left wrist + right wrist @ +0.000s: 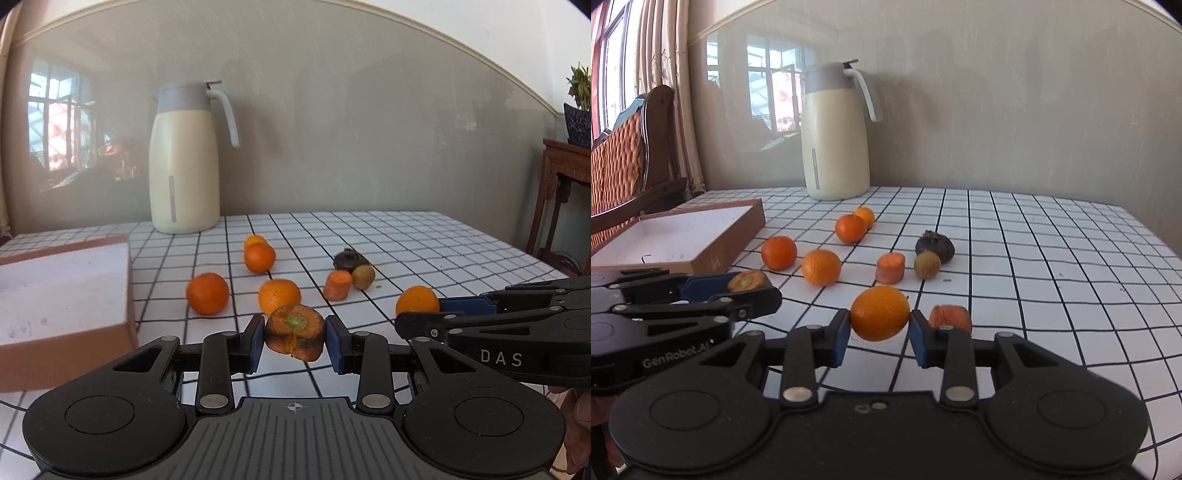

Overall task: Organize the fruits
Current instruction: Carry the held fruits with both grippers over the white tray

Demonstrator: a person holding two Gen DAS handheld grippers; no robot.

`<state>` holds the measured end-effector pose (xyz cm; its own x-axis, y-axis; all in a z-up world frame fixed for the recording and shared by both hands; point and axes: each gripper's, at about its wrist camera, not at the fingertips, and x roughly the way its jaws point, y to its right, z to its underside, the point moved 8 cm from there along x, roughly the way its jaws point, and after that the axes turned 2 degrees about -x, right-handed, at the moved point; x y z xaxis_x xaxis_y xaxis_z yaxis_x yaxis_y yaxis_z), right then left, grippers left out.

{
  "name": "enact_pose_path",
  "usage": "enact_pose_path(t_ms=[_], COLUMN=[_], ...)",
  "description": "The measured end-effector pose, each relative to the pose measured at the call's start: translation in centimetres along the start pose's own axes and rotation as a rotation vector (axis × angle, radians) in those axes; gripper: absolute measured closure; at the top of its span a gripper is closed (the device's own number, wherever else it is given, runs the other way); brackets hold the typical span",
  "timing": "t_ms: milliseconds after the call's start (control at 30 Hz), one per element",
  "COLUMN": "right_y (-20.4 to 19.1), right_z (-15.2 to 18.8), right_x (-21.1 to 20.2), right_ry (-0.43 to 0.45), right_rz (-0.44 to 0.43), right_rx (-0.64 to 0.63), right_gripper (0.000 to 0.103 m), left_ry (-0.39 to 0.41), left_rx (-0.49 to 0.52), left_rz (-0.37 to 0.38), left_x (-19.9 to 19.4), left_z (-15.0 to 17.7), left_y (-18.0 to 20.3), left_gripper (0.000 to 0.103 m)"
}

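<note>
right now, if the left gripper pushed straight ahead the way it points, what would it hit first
Probably the round orange mandarin just beyond the carrot top piece that the left gripper holds; depth is hard to judge.

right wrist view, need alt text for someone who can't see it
The right gripper pinches an orange over a checked tablecloth; beside it, the left gripper holds a carrot top. Beyond lie four more oranges, carrot pieces, an open box and a cream jug.
</note>
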<state>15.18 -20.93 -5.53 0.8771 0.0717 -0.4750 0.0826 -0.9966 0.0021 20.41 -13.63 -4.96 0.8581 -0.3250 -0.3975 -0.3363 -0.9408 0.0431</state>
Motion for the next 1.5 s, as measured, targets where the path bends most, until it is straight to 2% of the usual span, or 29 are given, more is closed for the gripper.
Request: enact_pose_path(t_ms=[433,800,1033,1333,1500], right_y=[-5.6,-12.0,-16.7,-20.4,-21.5], right_z=[-3.3,-5.9,-7.3,-9.6,-9.8], right_x=[-1.5,-1.8,-1.7,0.1,2.4], right_ry=[0.091,0.155,0.191,0.232,0.213], right_rz=[-0.050,-0.150,-0.216,-0.245,-0.247], right_rx=[-0.070,-0.117,-0.179,-0.238,-0.233], right_gripper=[0.077,0.077,0.077,0.077,0.077], left_ry=[0.072,0.121,0.135,0.146,0.144], left_rx=[-0.028,-0.078,-0.109,-0.153,-0.185], left_rz=[-0.100,-0.212,-0.309,-0.430,-0.486], left_x=[-4.9,-8.9,-11.5,-13.3,-13.1], left_z=[-2.4,-3.3,-2.9,-2.4,-2.2], left_y=[-6.0,-12.7,-17.7,-23.6,-26.7], left_gripper=[0.067,0.067,0.067,0.067,0.067])
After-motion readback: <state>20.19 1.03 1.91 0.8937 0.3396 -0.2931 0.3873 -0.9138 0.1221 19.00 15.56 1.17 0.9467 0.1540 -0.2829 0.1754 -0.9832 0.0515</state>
